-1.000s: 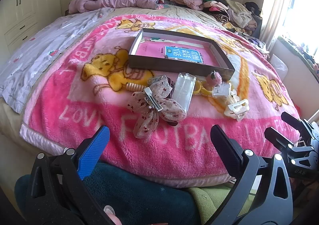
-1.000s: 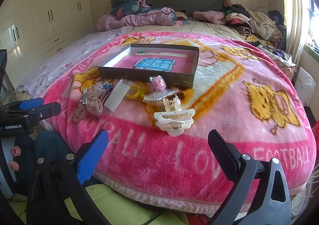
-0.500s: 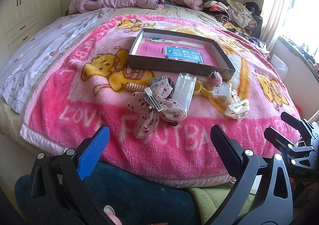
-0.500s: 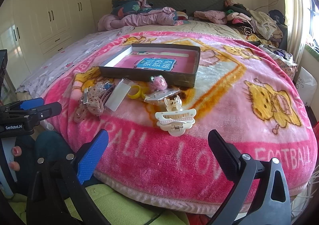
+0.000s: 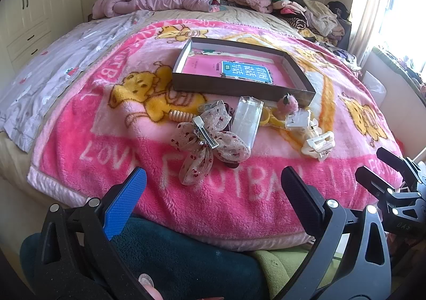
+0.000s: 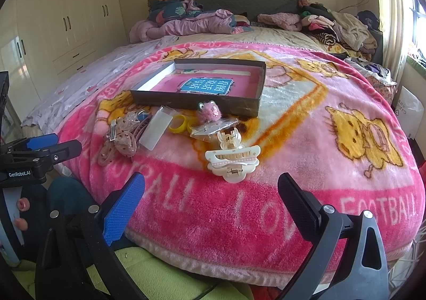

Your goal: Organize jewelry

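Bed, covered by a pink fleece blanket printed with yellow cartoon figures and white lettering.

Shallow dark box, open-topped, upright on the blanket near the middle of the bed; pink lining inside with a blue printed label.

Accessories lying loose on the blanket just in front of the box, outside it:
- Sheer bow hair clip with small red dots and a metal clasp, nearest the left side of the cluster.
- Beige spiral hair tie, partly under the bow.
- Clear plastic packet, flat, touching the bow's right edge.
- Yellow ring-shaped pieces, between the packet and the pompom.
- Pink fuzzy pompom with frog eyes, against the box's front wall.
- Small clear bag holding tiny items too small to identify.
- Cream claw clip, largest piece, nearest the bed's front edge; a smaller cream claw clip just behind it.

Left tool: fingers spread wide apart, holding nothing, at the bed's near edge, facing the bow.

Right tool: fingers spread wide apart, holding nothing, at the bed's near edge, facing the cream claw clip.
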Demonstrator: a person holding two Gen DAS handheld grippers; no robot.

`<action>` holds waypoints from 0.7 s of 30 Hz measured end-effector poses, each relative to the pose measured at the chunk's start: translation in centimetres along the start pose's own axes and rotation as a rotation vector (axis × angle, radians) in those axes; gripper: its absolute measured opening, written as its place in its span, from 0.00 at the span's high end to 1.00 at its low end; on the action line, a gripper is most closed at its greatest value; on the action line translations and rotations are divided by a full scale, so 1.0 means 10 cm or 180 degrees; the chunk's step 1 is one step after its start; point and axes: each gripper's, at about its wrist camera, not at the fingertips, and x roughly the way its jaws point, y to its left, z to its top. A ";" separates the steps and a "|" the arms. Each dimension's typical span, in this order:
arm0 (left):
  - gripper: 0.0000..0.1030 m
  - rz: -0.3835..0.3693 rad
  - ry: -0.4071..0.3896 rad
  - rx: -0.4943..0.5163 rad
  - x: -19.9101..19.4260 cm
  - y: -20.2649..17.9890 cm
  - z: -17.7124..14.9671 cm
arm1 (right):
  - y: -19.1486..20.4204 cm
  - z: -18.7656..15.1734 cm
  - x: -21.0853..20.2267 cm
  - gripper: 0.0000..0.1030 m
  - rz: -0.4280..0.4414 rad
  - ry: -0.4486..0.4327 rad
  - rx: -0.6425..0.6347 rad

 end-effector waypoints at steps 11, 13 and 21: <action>0.10 -0.0021 0.0018 0.0018 0.00 -0.01 0.01 | -0.01 0.00 0.00 0.06 -0.0003 -0.0008 0.0002; 0.10 -0.0024 0.0028 0.0024 0.01 -0.02 0.02 | -0.02 0.01 0.01 0.06 -0.0010 -0.0016 0.0008; 0.10 -0.0049 0.0048 0.0038 0.10 -0.10 0.02 | -0.15 0.00 0.01 0.06 -0.0020 -0.0026 0.0094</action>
